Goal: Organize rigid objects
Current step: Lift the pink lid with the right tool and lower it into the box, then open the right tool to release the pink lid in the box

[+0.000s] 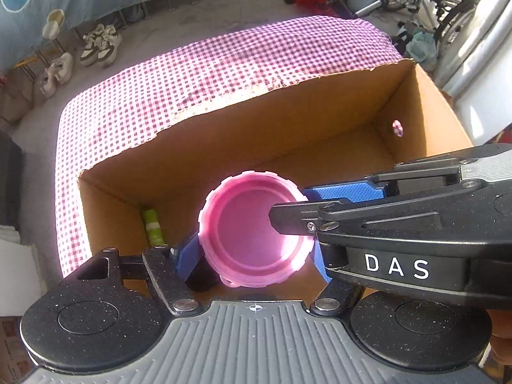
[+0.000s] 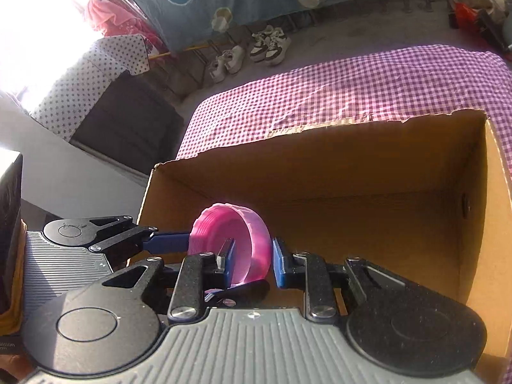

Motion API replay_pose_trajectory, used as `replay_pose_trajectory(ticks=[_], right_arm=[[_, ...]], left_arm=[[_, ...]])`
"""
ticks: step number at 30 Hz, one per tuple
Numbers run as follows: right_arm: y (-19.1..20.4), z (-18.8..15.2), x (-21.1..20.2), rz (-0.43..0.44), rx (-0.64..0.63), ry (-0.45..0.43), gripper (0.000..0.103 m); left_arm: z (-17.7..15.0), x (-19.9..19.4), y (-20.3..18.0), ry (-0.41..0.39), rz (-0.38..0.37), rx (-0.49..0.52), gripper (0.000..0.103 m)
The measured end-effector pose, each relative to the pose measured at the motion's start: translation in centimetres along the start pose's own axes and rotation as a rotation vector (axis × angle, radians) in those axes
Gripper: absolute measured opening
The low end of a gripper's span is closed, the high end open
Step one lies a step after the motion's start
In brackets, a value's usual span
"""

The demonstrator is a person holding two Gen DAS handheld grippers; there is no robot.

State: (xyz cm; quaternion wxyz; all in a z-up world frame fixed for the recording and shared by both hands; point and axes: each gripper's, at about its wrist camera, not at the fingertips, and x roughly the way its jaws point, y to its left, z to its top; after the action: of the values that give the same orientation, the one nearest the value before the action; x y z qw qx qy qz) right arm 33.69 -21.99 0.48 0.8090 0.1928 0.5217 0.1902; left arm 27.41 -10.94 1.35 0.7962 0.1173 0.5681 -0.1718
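A pink ribbed screw lid (image 1: 246, 240) hangs over the open cardboard box (image 1: 320, 147), with its hollow side toward the left wrist camera. My left gripper (image 1: 252, 257) is shut on it, with the blue pads on opposite sides of its outer wall. My right gripper (image 1: 292, 206) comes in from the right and pinches the lid's wall, one finger inside and one outside. The right wrist view shows the same lid (image 2: 256, 240) between my right gripper's (image 2: 252, 256) jaws, above the box (image 2: 320, 172). One of the left gripper's fingers (image 2: 166, 243) touches the lid's far side.
A green tube with a white band (image 1: 153, 227) lies in the box's left corner. The box stands on a purple checked cloth (image 1: 224, 73) and has a hole (image 1: 397, 128) in its right wall. Shoes (image 1: 99, 44) and a dark cabinet (image 2: 128, 121) are on the floor beyond.
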Motion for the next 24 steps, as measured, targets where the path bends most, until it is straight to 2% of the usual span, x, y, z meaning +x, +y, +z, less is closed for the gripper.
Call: replay_pose_trajectory(ticks=[6,12,17,24], right_arm=[[-1.9,1.5,2.8,-0.027,0.049,0.03,0.027],[-4.1,1.6,5.3,0.014,0.166,0.065,0.027],[-3.8,1.4,6.8,0.023,0.187,0.081,0.027],[-2.4,1.0,8.6,0.034,0.175,0.102,0.028]], left_arm=[[1.8,1.8,-0.3,0.027,0.027,-0.011,0.072],[2.7,4.0,0.0,0.041,0.071,0.006,0.074],[2.2,4.9,-0.1,0.053,0.14,0.057,0.074],[1.9,5.0,0.7,0.095,0.183,0.056,0.077]])
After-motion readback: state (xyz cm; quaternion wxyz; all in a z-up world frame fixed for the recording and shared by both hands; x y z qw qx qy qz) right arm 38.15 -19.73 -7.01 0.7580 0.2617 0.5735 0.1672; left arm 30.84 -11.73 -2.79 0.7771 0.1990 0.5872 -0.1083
